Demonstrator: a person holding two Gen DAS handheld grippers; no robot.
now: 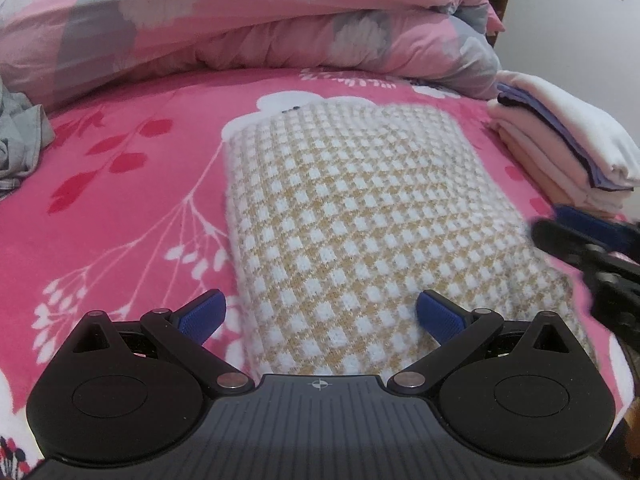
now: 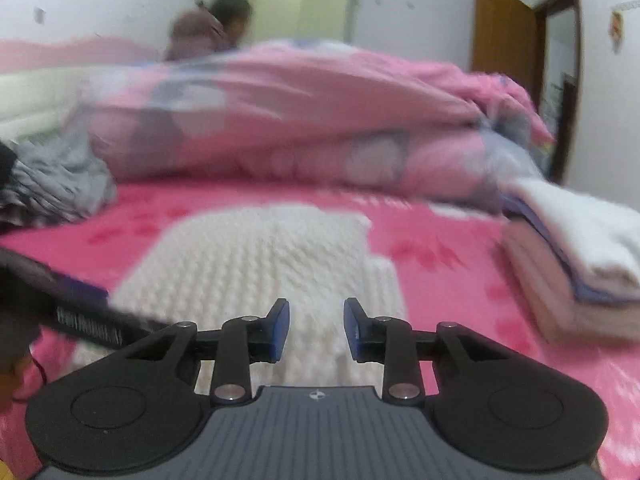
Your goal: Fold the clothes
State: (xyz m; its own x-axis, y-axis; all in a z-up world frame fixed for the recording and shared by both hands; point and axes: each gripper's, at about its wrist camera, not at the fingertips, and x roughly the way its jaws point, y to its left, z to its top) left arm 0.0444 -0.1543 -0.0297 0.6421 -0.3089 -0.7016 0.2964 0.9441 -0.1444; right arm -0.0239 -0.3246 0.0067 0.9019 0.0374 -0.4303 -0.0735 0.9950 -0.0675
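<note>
Nearest, the left gripper (image 1: 320,314) stands spread wide and empty over the near edge of the folded checked sweater (image 1: 360,220). The right gripper (image 2: 316,330) is narrowly parted, empty. At two o'clock lies a folded stack (image 1: 560,144); beyond, the quilt (image 1: 240,20). No writing is legible.

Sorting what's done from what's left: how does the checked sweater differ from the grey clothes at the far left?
The checked sweater lies flat in a neat rectangle mid-bed; the grey clothes sit crumpled in a heap at the edge. The sweater is yellow-and-white checked knit; the grey clothes look thin and plain. Both rest on the pink bedspread.
</note>
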